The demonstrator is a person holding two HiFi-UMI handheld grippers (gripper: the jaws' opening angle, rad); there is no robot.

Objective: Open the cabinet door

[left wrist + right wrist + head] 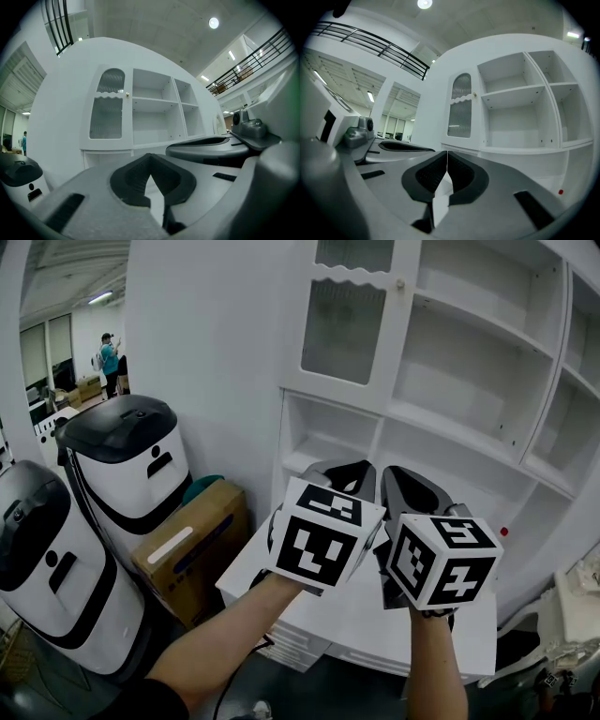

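The white cabinet has one ribbed-glass door at its upper left, closed, with a small knob on its right edge. Both grippers are held level, side by side, in front of the cabinet and well short of it. The left gripper is shut with nothing in it, and the right gripper is shut and empty too. In the left gripper view the door and knob lie ahead, above the closed left gripper. In the right gripper view the door and knob stand beyond the closed right gripper.
Open empty shelves fill the cabinet right of the door. A white counter juts out below the grippers. Two white-and-black machines and a cardboard box stand at the left. A person is far off.
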